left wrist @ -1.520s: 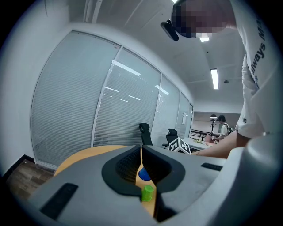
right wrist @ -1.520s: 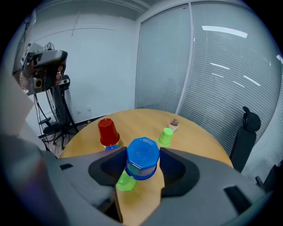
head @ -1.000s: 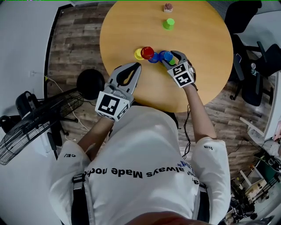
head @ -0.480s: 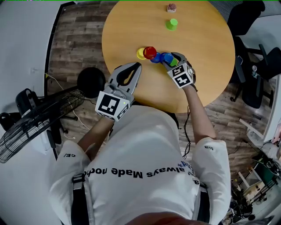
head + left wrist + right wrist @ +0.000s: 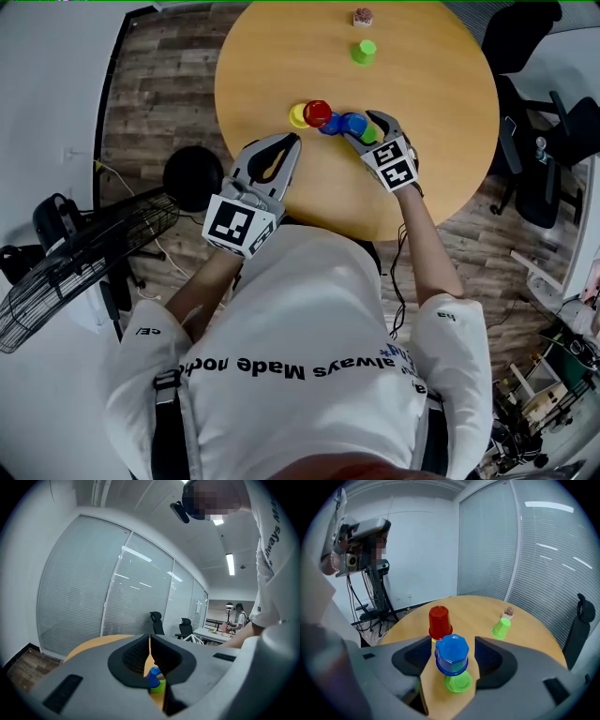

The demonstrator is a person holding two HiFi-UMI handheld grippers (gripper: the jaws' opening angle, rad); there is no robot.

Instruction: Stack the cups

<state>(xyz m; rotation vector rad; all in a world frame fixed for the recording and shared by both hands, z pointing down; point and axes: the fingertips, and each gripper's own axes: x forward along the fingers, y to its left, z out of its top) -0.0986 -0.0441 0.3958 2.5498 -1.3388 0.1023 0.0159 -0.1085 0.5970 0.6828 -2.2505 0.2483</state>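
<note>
Blades of a floor fan [image 5: 70,262] are seen at far left, off the table. The left gripper [image 5: 290,142] is held over the near edge of the round wooden table [image 5: 441,178], with its jaws pressed together and nothing pinched between them. Just past its tips a yellow cup [image 5: 296,116] is set on the table, and a red cup [image 5: 317,112] is turned upside down against it. To the right of these a blue cup [image 5: 353,122] is found, also base up and tilted, in touch with a green cup [image 5: 371,134] on its near side. Whether the blue one is seated on the green one or only leaned on it cannot be told. The right gripper [image 5: 366,122] is angled down around this pair. Its jaws have just been opening and are now spread wide, with the blue cup between them and neither pad pressed on it. Farther back, well apart, a second green cup [image 5: 363,52] is placed upside down, with a small potted plant [image 5: 362,16] beyond it. Office chairs [image 5: 548,178] are parked at the right.
</note>
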